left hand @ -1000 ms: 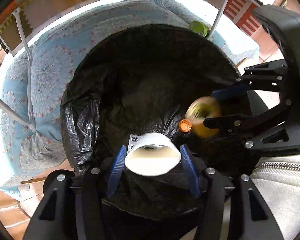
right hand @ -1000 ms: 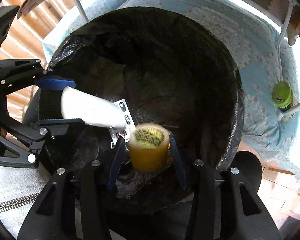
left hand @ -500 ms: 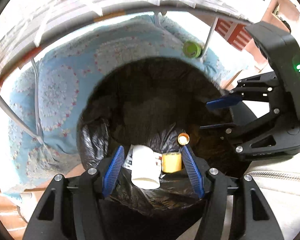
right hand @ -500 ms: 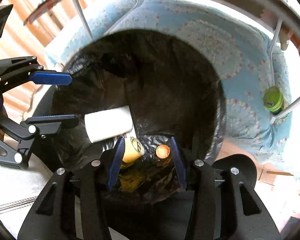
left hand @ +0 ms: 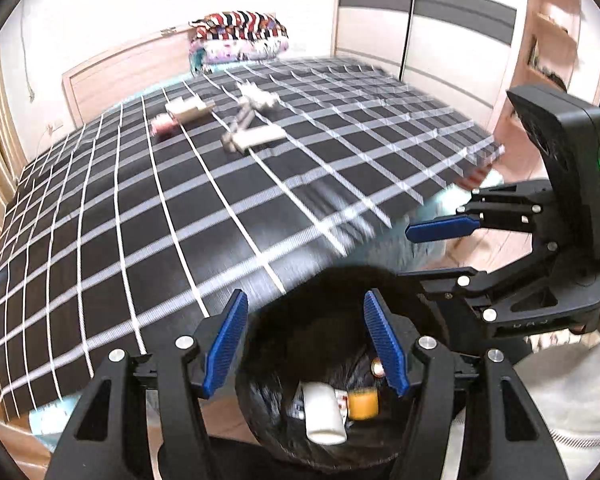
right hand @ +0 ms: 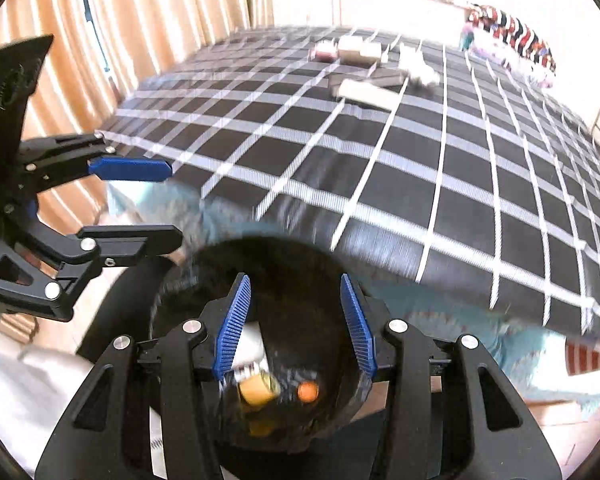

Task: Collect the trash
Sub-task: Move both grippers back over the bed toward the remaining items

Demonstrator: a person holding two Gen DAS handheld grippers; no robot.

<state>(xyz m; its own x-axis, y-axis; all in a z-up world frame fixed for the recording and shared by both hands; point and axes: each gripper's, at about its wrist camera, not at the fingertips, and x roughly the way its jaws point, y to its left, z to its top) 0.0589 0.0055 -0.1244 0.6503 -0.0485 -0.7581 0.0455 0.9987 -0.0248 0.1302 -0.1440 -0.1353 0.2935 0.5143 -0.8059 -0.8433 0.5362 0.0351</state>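
Both grippers hang open and empty above a bin lined with a black bag (left hand: pixel 320 292) (right hand: pixel 284 260). Inside the bag lie a white cup (left hand: pixel 324 416) (right hand: pixel 252 344), a yellow bottle (left hand: pixel 362 402) (right hand: pixel 258 390) and an orange cap (left hand: pixel 378 368) (right hand: pixel 308 391). My left gripper (left hand: pixel 304 340) also shows in the right wrist view, at the left edge (right hand: pixel 174 203). My right gripper (right hand: pixel 296 320) appears at the right of the left wrist view (left hand: pixel 406 254). More trash lies far up the bed: two cardboard boxes (left hand: pixel 188 110) (left hand: pixel 256 138), a red can (left hand: pixel 162 126) and crumpled white paper (left hand: pixel 256 96).
A bed with a black-and-white checked cover (left hand: pixel 180 220) (right hand: pixel 460 168) fills the space behind the bin. Folded striped bedding (left hand: pixel 240 40) sits at its head. Curtains (right hand: pixel 120 40) hang to the left and wardrobe doors (left hand: pixel 440 40) stand at the right. A person's light sleeve (left hand: pixel 572 392) is at the lower right.
The white cup left my left gripper and the yellow bottle left my right one; both dropped into the bag. Both grippers then rose and tilted up, bringing the bed into view.
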